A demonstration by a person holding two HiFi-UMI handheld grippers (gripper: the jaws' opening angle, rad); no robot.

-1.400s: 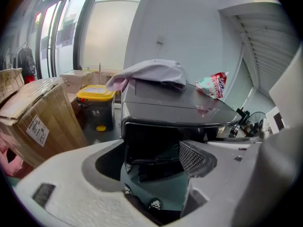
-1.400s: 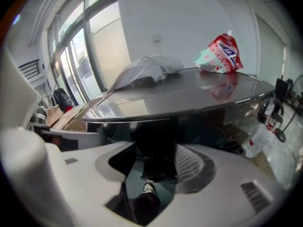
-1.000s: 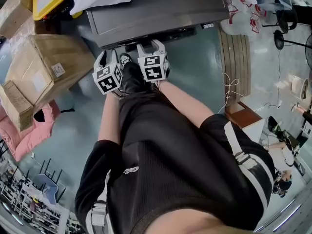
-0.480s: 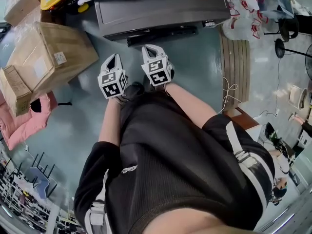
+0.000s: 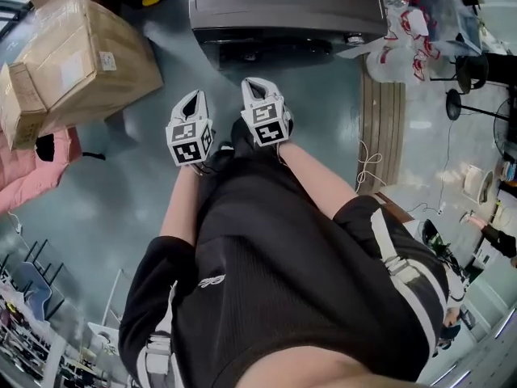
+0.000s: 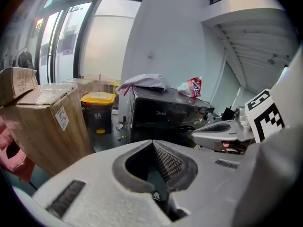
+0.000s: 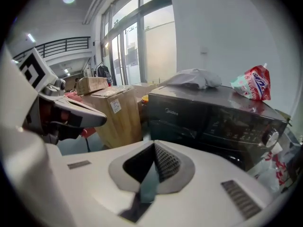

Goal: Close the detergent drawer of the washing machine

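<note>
The dark washing machine (image 5: 283, 6) stands at the top of the head view, its front facing me. I cannot make out its detergent drawer in any view. Both grippers hang over the bare floor, side by side and a short way back from the machine's front. My left gripper (image 5: 194, 97) is shut with nothing in it. My right gripper (image 5: 253, 85) is shut and empty too. In the left gripper view the closed jaws (image 6: 152, 143) point at the machine (image 6: 165, 115). The right gripper view shows its shut jaws (image 7: 154, 148) and the machine's panel (image 7: 213, 117).
Taped cardboard boxes (image 5: 81, 55) stand left of the machine, with a pink bundle (image 5: 32, 176) below them. A yellow-lidded bin (image 6: 97, 110) sits beside the machine. A white cloth (image 6: 142, 82) and a red-white bag (image 7: 253, 82) lie on top. A slatted wooden board (image 5: 392, 128) lies at the right.
Both grippers have drawn back from the machine's front edge, where they were a second ago. The machine now lies farther off, at the top of the head view.
</note>
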